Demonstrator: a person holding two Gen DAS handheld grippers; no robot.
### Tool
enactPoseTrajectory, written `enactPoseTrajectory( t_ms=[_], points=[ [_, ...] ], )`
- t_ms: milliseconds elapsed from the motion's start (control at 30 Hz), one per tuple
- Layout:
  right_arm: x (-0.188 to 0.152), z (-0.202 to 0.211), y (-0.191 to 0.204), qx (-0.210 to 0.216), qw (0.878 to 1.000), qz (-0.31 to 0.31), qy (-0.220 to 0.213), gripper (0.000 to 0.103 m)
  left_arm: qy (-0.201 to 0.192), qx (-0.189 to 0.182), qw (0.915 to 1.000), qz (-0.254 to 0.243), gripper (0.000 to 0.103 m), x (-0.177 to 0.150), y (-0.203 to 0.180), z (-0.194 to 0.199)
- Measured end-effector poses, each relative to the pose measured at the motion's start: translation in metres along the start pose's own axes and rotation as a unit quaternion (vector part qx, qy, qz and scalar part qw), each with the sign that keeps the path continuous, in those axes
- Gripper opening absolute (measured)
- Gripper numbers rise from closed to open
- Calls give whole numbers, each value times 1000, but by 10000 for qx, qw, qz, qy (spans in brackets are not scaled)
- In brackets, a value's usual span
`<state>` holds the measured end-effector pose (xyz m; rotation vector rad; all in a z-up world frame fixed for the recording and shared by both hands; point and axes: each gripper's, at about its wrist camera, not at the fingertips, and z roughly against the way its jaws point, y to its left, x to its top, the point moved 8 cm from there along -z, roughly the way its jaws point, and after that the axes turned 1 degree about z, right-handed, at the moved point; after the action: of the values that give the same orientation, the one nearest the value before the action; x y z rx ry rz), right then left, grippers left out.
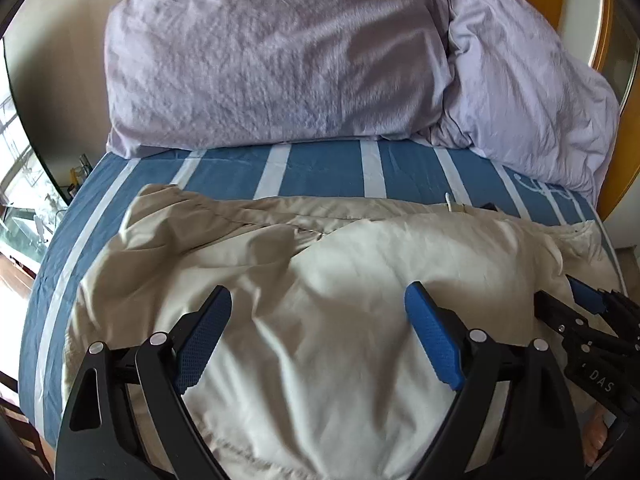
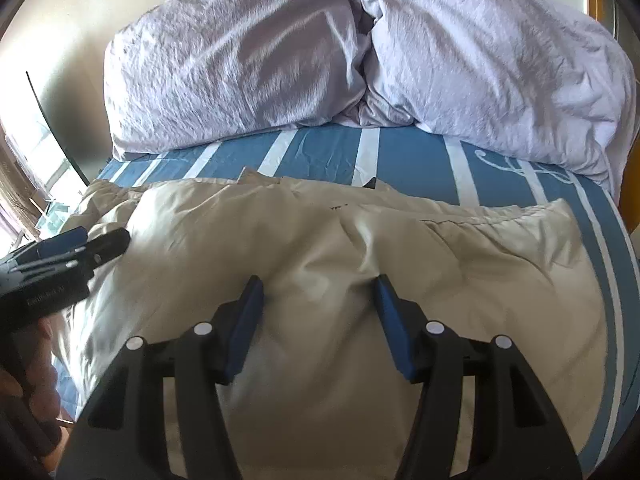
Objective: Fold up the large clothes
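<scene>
garment: beige jacket-like piece [image 1: 340,280], spread rumpled across near half of bed [image 1: 320,164], reaching almost to right edge
handling: thin, soft, light; looks slightly slick, likely to slide and billow; no stiffness, sags when lifted
seams: hem or zip line [image 2: 460,222] along far side, toward bed middle
left gripper [image 1: 318,332]: jaws wide, released, nothing between pads, above left part of garment
right gripper [image 2: 318,320]: jaws half apart, empty, above middle of garment
far end: lilac duvet [image 2: 240,60] bunched at head edge, apart from garment
grasp advice: pinch at seam or corner, doubled cloth, not mid-panel
risk: single-layer grab slips
</scene>
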<state>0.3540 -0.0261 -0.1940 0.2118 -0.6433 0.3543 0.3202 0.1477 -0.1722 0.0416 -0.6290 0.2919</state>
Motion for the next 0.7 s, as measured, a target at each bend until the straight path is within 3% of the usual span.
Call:
enactPoseTrajectory(
  t_ms=[300, 700],
  points=[
    [4, -33, -10, -34, 9996, -108, 251, 66, 125, 62, 9998, 130, 91, 4, 1, -36],
    [4, -57, -13, -45, 9994, -73, 347, 68, 210, 148, 9995, 181, 97, 7, 0, -64]
  ],
)
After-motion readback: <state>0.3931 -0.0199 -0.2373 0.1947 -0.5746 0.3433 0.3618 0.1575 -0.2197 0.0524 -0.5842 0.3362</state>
